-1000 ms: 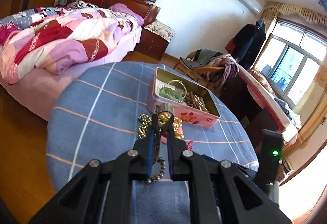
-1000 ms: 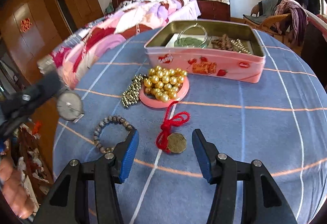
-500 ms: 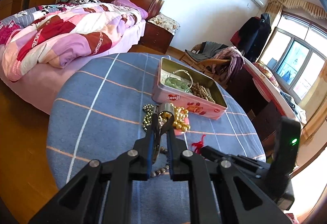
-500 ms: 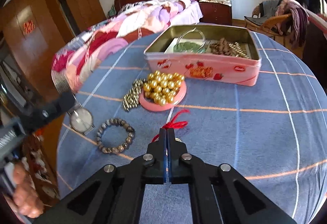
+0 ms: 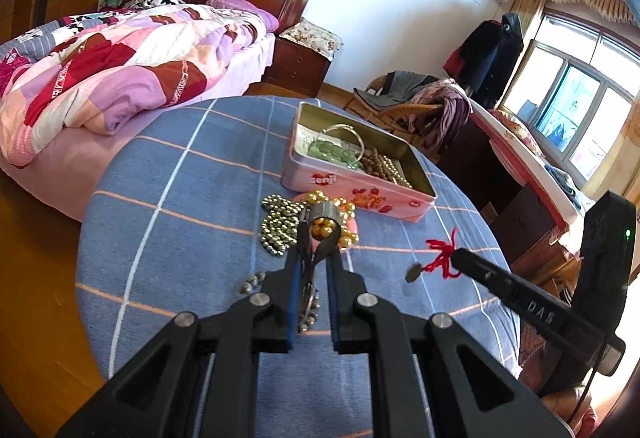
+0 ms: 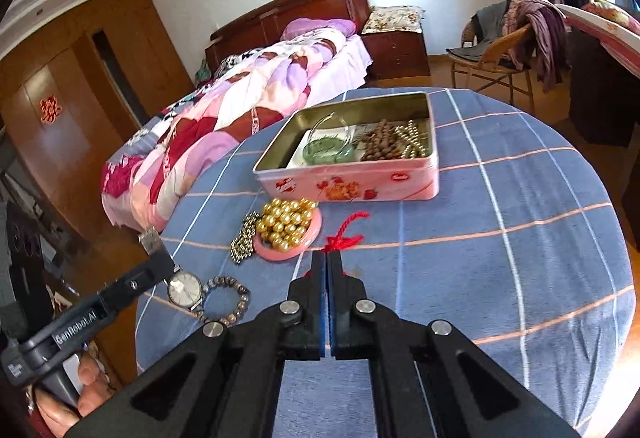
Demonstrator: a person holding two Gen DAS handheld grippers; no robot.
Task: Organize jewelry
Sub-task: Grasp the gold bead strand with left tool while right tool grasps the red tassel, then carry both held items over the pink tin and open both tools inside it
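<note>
A pink tin box (image 6: 352, 186) stands open on the blue checked table, with a bangle, green beads and brown beads inside; it also shows in the left wrist view (image 5: 360, 194). My left gripper (image 5: 316, 254) is shut on a wristwatch (image 6: 184, 284), held above the table by its metal band (image 5: 325, 215). My right gripper (image 6: 327, 258) is shut on a red cord pendant (image 6: 344, 238), lifted off the cloth, its coin (image 5: 413, 272) dangling. Gold pearls on a pink dish (image 6: 286, 228) and a dark bead strand (image 6: 244, 242) lie before the tin. A brown bead bracelet (image 6: 228, 304) lies near the watch.
The round table (image 6: 520, 238) has its edge close on all sides. A bed with a patchwork quilt (image 5: 100, 70) stands behind on the left. A chair with clothes (image 6: 516, 38) and a dark cabinet stand to the right.
My right gripper closed on the red cord pendant and lifted it off the table. My left gripper rose with the watch, and both views pulled back from the table.
</note>
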